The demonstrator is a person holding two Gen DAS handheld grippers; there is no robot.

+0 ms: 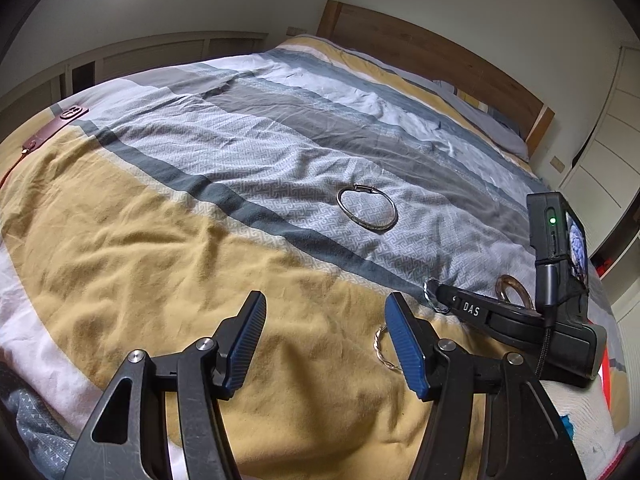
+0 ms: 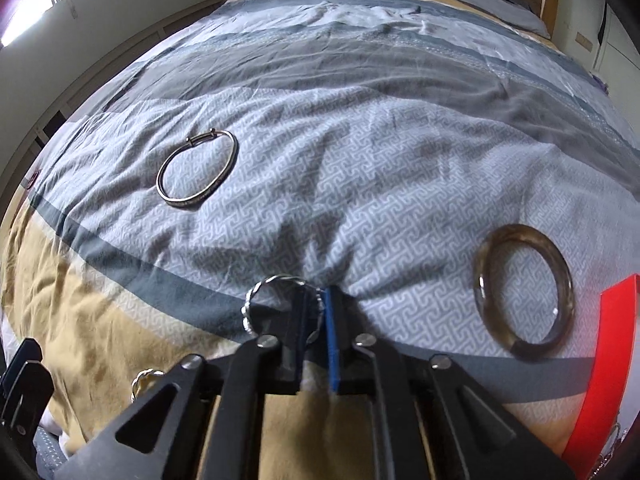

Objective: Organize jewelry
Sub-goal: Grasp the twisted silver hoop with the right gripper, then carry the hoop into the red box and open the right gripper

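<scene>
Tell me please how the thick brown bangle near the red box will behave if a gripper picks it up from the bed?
The thick brown bangle looks glossy and glass-like, so it is probably stiff and may slip between flat pads. It seems heavy for its size. Lying flat on the soft bed cover, it should not roll, but tipped on edge it likely could.

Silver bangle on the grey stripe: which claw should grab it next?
Left, probably. The left claw is open and empty, facing the silver bangle; the right claw is shut on a twisted bracelet.

Bedroom backdrop
Striped grey, white and mustard quilt (image 1: 168,240) covers bed; brown wooden headboard (image 1: 440,60); maroon phone case (image 1: 60,126) lies at its far-left edge.
</scene>
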